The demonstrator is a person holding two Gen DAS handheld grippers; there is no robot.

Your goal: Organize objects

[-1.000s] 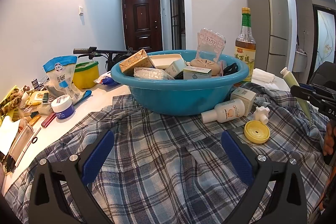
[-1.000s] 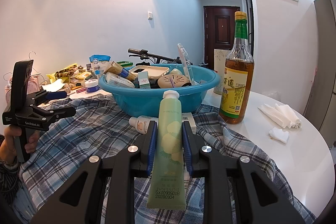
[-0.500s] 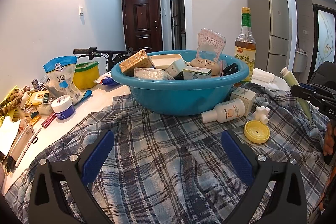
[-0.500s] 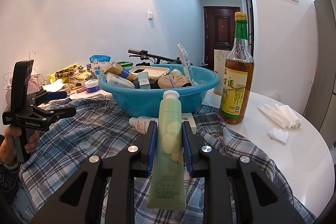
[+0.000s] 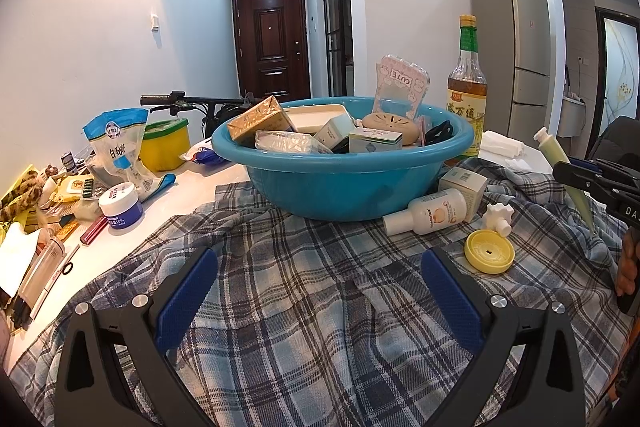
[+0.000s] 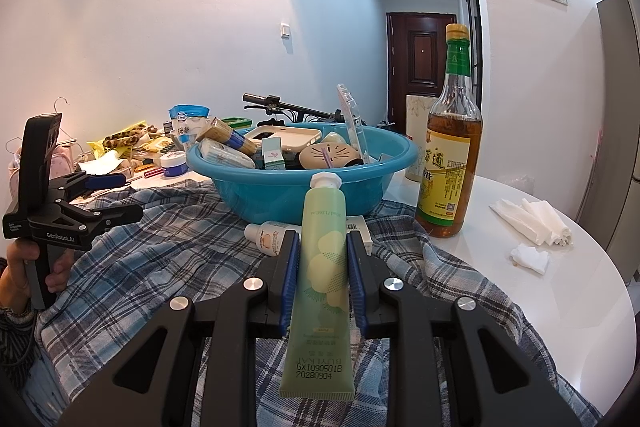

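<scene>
The left hand-held gripper (image 5: 318, 291) gapes wide and empty over the plaid shirt (image 5: 304, 311), while the right hand-held gripper (image 6: 323, 259) pinches a pale green tube (image 6: 322, 283), cap toward twelve o'clock at the blue basin (image 6: 280, 193).

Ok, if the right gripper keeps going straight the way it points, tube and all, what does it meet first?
Probably the small white bottle lying on the plaid cloth, or the teal basin just behind it. The right gripper points slightly down with the green tube leading; depth is unclear.

hidden: basin (image 5: 344, 183) floor under clutter | cut off: right claw (image 5: 576, 169) by frame edge
</scene>
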